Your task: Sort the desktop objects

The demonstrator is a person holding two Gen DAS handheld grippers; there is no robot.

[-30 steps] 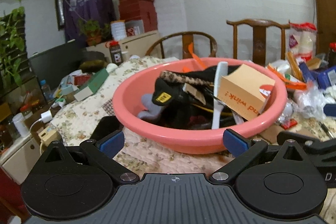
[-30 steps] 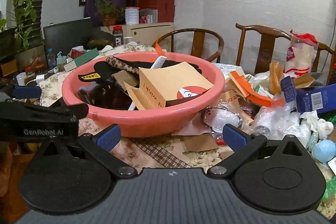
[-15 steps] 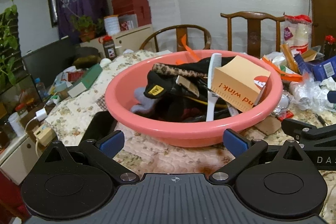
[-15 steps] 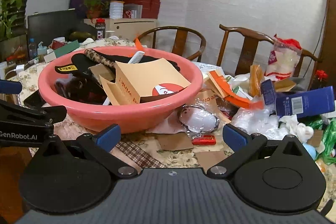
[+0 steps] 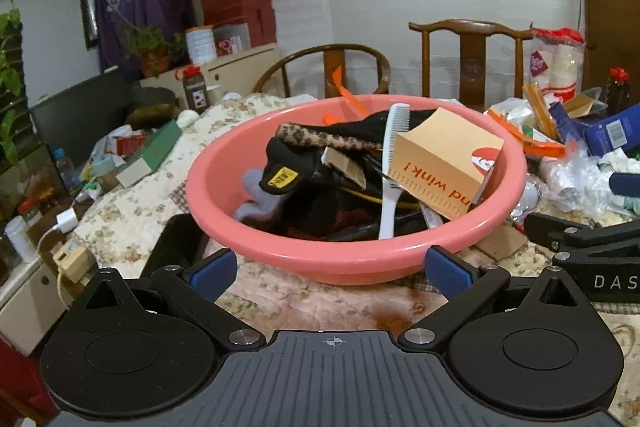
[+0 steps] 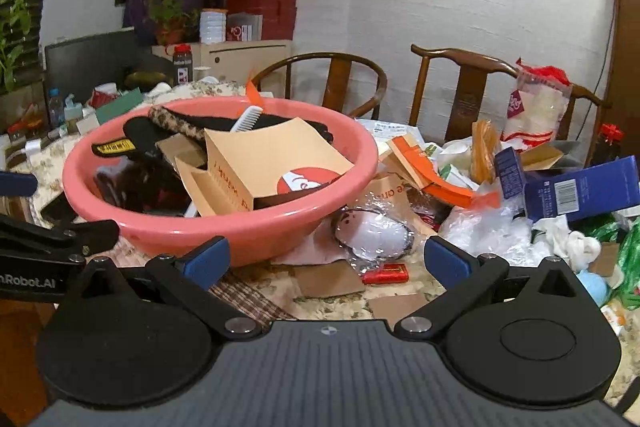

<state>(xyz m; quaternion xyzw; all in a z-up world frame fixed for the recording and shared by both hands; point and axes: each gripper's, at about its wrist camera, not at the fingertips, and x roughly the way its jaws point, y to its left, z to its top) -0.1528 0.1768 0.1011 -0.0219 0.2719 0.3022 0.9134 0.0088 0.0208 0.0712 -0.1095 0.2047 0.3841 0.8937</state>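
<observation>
In the middle of the cluttered surface [image 5: 280, 303] sat the pink basin [image 5: 356, 259], already heaped with sorted things: a white comb [image 5: 390, 175] standing on end, a tan cardboard box [image 5: 440, 163] tipped against the rim, and a dark glove with a yellow label [image 5: 284, 175]. You had both tools drawn back from it compared with a second earlier, and the right-hand view had swung further toward the unsorted pile, so the basin now filled less of each frame. Your left gripper [image 5: 327, 269] hung just short of the basin's near wall with its jaws spread wide and nothing between them. Your right gripper [image 6: 327, 259] was equally wide and empty, facing the loose litter beside the basin: a clear plastic bag [image 6: 372, 231], a small red packet [image 6: 386, 273] and flat scraps of cardboard [image 6: 328, 279]. Further out lay a blue carton [image 6: 580, 193] and orange packaging [image 6: 436, 179]. That shift read as you lining up the next pick from the pile, with the sort still far from finished.
</observation>
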